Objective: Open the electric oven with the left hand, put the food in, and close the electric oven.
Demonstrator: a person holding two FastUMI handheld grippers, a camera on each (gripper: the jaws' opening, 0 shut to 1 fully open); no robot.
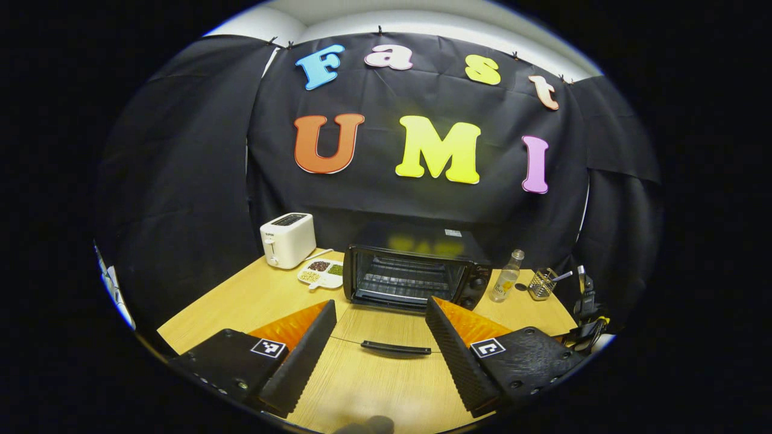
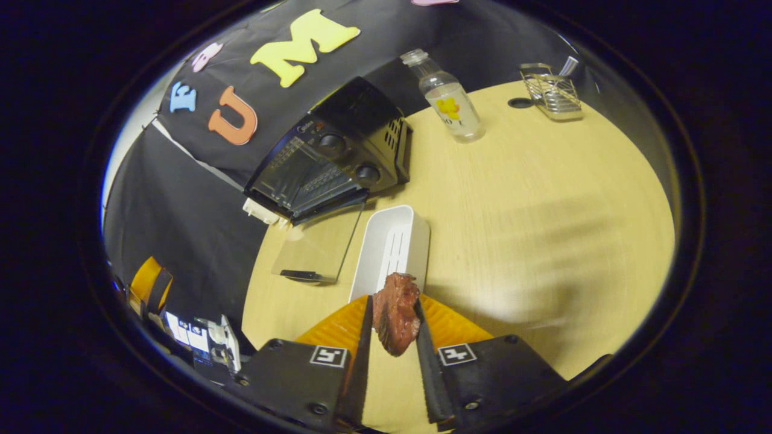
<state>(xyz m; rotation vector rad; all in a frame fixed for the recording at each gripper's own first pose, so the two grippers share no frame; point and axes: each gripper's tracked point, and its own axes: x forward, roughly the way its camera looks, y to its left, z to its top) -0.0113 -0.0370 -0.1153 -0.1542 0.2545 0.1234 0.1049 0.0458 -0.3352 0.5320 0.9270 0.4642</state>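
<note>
The black electric oven [image 1: 404, 274] stands mid-table with its glass door [image 1: 386, 328] folded flat onto the table, handle [image 1: 395, 348] toward me. The wire rack inside is bare. My left gripper [image 1: 380, 306] is open just in front of the door, holding nothing. In the right gripper view the oven [image 2: 332, 160] sits at upper left with its door [image 2: 316, 244] down. My right gripper [image 2: 392, 301] is shut on a brown piece of meat [image 2: 395, 313], held above the near end of a white tray [image 2: 392, 244].
A white toaster [image 1: 288, 240] and a divided plate of beans [image 1: 322, 272] lie left of the oven. A small bottle [image 1: 506, 277] and a wire basket [image 1: 543, 283] stand to its right. The wooden table [image 2: 543, 229] spreads bare right of the tray.
</note>
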